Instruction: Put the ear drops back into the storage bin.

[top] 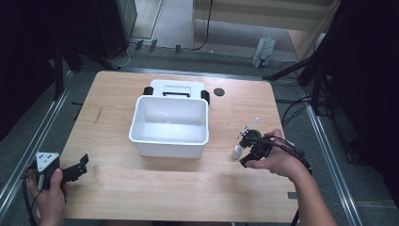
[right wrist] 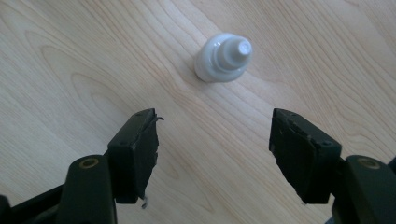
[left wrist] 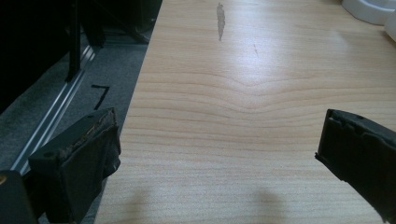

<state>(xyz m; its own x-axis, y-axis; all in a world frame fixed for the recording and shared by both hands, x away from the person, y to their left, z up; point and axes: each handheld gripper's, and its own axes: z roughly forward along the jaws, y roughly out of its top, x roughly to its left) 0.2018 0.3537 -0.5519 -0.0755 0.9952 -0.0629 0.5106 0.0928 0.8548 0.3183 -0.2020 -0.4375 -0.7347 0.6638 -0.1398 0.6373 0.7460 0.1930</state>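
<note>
We see two black hand-held grippers, one per hand. Left hand-held gripper [top: 83, 165]: grey three-cornered plate on top w/ small dark dots, black cable trailing off the back. Its jaw pads look matte black, edges frayed & worn; a round screw hole sits on the left jaw's top. Right hand-held gripper [top: 245, 151]: black body, looped black cables over the wrist. Its pads are chipped too, w/ brass-coloured round fittings on both jaw arms. Forearms bare, no sleeves in view.
</note>
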